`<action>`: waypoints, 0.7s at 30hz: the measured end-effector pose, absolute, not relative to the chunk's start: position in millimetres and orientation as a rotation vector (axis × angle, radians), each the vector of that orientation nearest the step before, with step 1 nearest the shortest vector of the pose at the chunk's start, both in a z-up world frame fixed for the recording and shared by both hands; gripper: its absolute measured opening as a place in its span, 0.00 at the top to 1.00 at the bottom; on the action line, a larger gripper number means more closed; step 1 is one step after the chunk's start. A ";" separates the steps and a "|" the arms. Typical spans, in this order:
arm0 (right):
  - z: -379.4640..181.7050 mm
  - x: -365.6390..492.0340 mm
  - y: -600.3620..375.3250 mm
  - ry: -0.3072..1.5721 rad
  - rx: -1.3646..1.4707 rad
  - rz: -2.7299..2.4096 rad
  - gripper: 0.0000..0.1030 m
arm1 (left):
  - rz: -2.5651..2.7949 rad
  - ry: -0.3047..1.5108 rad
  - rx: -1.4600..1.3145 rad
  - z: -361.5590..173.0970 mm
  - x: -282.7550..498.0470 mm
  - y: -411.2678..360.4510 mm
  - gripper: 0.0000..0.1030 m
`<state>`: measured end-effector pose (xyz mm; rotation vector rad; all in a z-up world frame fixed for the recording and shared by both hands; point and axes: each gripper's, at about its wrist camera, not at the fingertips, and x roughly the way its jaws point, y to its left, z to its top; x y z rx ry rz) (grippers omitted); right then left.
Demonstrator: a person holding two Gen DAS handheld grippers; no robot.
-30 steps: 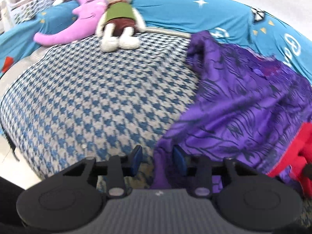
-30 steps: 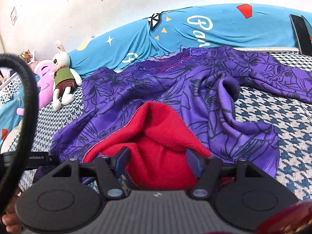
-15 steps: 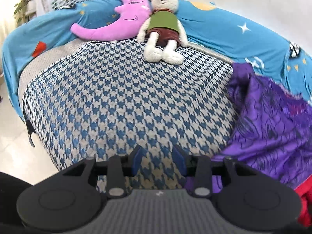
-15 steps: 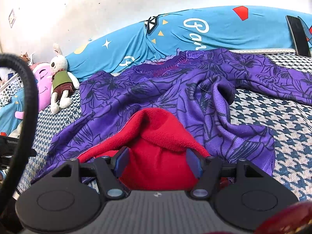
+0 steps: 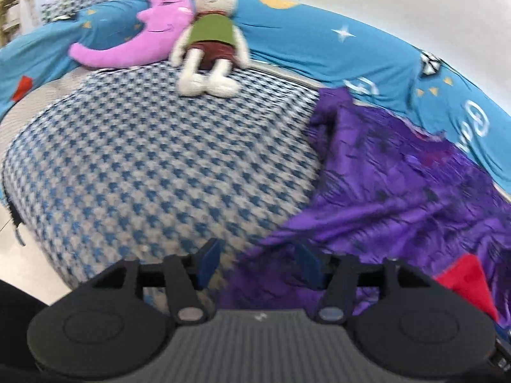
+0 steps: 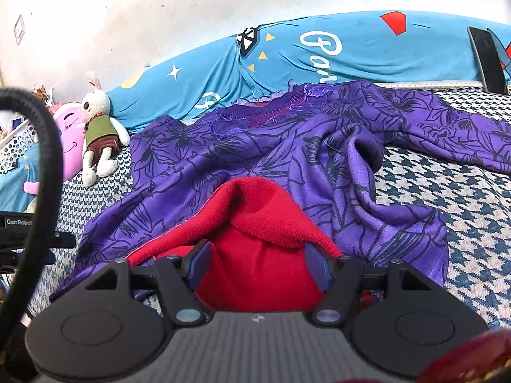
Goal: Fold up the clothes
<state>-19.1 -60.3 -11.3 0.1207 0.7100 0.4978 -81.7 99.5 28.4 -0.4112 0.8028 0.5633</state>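
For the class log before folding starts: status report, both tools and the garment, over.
Left tool open at purple garment edge. Right tool open, red lining between its fingers, not clamped. Garment crumpled on bed. Stuffed rabbit well clear.

Houndstooth bed, purple garment spread, 2 plush toys

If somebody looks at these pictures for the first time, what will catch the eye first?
Most likely the purple garment with its red lining turned out, lying crumpled on the houndstooth cover just ahead of the right tool. Next, the rabbit toy and pink moon cushion at the far edge.
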 end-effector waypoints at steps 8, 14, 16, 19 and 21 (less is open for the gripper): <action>-9.6 -20.0 -61.0 0.709 0.126 0.499 0.37 | 0.479 0.845 -0.331 20.0 -62.0 69.3 0.16; -4.0 -24.5 -57.4 0.665 0.079 0.505 0.37 | 0.426 0.900 -0.284 4.3 -49.2 56.4 0.14; -0.8 -26.0 -57.4 0.640 0.066 0.505 0.37 | 0.419 0.916 -0.279 -1.5 -47.4 54.5 0.14; 4.0 -23.5 -63.4 0.608 0.061 0.454 0.37 | 0.423 0.938 -0.266 -10.8 -47.1 53.4 0.14; 7.2 -21.8 -67.6 0.587 0.057 0.419 0.36 | 0.437 0.949 -0.261 -16.2 -48.0 55.2 0.14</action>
